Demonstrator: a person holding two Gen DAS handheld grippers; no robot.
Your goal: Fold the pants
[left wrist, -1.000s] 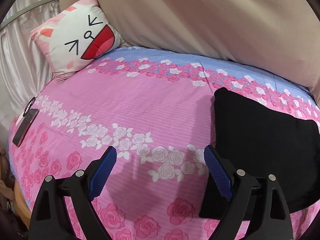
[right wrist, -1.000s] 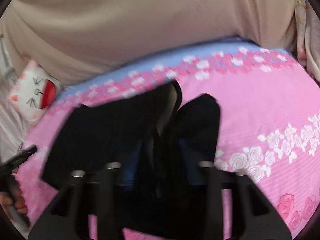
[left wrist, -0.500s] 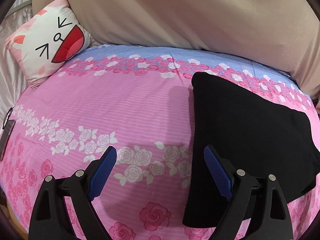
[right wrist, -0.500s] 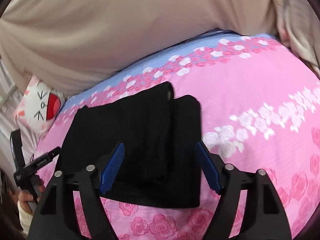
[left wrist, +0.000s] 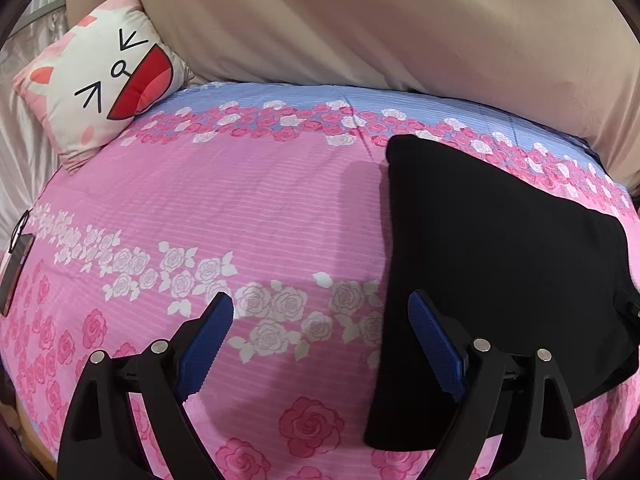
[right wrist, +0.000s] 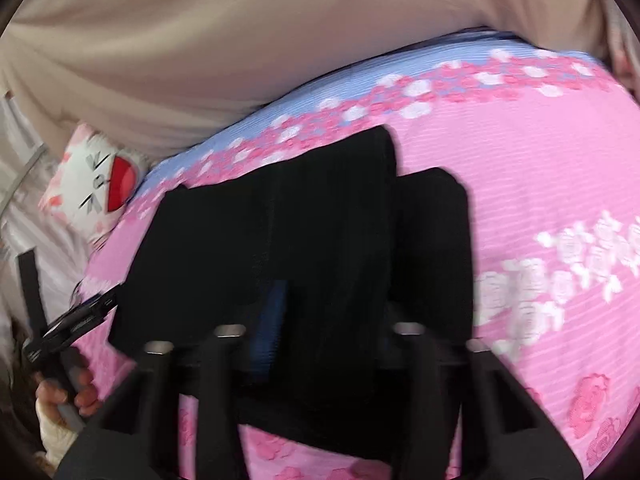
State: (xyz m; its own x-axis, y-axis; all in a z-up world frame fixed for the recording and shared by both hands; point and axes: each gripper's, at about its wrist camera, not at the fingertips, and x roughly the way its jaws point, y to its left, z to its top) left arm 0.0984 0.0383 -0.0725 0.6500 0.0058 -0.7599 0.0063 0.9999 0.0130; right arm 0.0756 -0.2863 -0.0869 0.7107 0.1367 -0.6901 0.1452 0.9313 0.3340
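Note:
Black pants lie folded on the pink rose-print bedsheet, at the right of the left wrist view. My left gripper hangs open over the sheet, nothing between its blue pads; its right finger stands at the pants' left edge. In the blurred right wrist view the pants fill the middle, with a folded layer on top. My right gripper is closing its jaws on a raised ridge of the black cloth; only the left blue pad shows. A hand holds the left gripper at lower left.
A cat-face pillow leans at the bed's far left corner. A beige blanket bulks along the far side. A dark flat object with a cord lies at the left edge of the bed.
The right gripper, open above the pants half a second ago, has dropped and closed on the cloth. The left gripper has stayed open and scarcely moved since then.

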